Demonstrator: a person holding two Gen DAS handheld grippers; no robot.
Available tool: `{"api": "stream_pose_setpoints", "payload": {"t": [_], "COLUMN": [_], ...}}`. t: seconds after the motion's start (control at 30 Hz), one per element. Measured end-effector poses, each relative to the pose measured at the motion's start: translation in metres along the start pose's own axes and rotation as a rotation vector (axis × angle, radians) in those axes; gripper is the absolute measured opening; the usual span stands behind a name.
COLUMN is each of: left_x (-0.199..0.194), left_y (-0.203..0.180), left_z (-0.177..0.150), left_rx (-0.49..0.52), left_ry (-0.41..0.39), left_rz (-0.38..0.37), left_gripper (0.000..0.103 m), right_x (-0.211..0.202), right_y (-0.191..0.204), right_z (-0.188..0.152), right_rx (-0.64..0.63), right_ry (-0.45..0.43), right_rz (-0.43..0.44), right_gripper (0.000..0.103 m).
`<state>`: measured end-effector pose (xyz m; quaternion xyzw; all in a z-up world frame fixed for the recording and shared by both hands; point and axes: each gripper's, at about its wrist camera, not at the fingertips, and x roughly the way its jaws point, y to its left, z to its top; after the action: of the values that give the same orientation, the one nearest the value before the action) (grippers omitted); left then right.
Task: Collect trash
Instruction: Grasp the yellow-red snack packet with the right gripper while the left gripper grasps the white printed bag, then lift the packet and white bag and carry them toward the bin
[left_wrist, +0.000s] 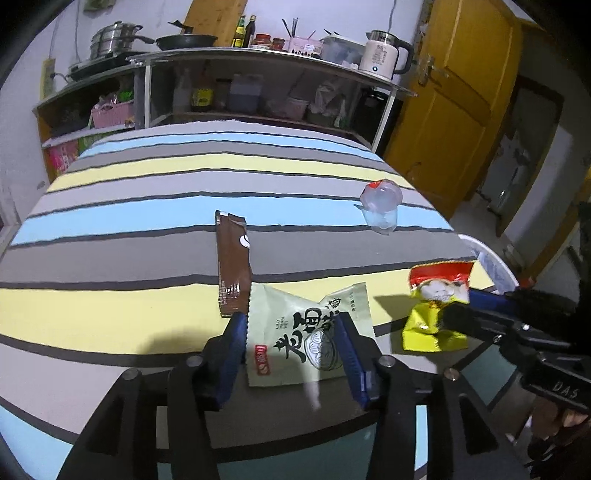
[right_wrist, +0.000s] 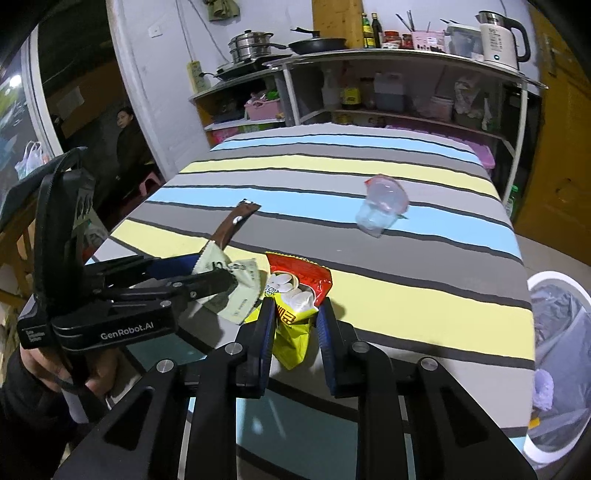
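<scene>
Blue-padded fingers of the left tool (left_wrist: 291, 347) sit on either side of a pale green snack wrapper (left_wrist: 306, 339) at the near edge of the striped surface (left_wrist: 147, 229), jaws spread about as wide as the packet, whose edges meet or overlap the pads; whether they pinch it cannot be told. Alongside, the right tool (right_wrist: 295, 328) brackets a yellow-and-red wrapper (right_wrist: 295, 306), left pad against it, right pad just clear of it, not yet clamped. Both pickups appear to be at the closing stage. The next move likely calls for squeezing each tool onto its crinkly packet, lifting, then carrying to the white bin (right_wrist: 554, 314) with its grey liner standing off the surface's right side.

Farther back, a brown wrapper (left_wrist: 232, 262) lies just behind the green one, and a clear plastic cup (left_wrist: 380, 206) with a red-edged peeled lid rests on its side, well apart toward the far right. Both remain to be collected.

Beyond the cloth-covered surface, open shelving (left_wrist: 258, 96) holds bottles and baskets, with pots (left_wrist: 110, 40), a frying pan (left_wrist: 184, 40) and a white kettle (left_wrist: 384, 55) on top. A yellow door (left_wrist: 461, 92) stands to the right.
</scene>
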<state>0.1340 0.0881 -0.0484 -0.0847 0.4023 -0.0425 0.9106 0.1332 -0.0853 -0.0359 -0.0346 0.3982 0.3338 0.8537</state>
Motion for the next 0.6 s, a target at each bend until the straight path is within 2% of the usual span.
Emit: {"api": "stream_pose_setpoints", "payload": {"t": [0.07, 0.1, 0.2, 0.4, 0.6], "left_x": [0.001, 0.001, 0.001, -0.008, -0.025], "left_y": [-0.007, -0.011, -0.017, -0.02, -0.031], "left_z": [-0.001, -0.002, -0.004, -0.007, -0.006], "left_rx": [0.031, 0.044, 0.065, 0.05, 0.052], "left_ry": [0.0, 0.0, -0.001, -0.024, -0.07], "left_rz": [0.03, 0.037, 0.063, 0.034, -0.002], "left_gripper": [0.045, 0.031, 0.015, 0.003, 0.0], "right_x": [-0.003, -0.005, -0.009, -0.02, -0.037], "right_y": [-0.004, -0.006, -0.01, -0.017, -0.024], "right_z": [-0.002, -0.002, -0.004, -0.007, -0.008], "right_rx": [0.006, 0.01, 0.018, 0.037, 0.056], "right_ry": [-0.004, -0.007, -0.013, -0.033, -0.067], "right_rz": [-0.004, -0.007, -0.016, -0.034, -0.052], "right_gripper": [0.023, 0.023, 0.023, 0.023, 0.023]}}
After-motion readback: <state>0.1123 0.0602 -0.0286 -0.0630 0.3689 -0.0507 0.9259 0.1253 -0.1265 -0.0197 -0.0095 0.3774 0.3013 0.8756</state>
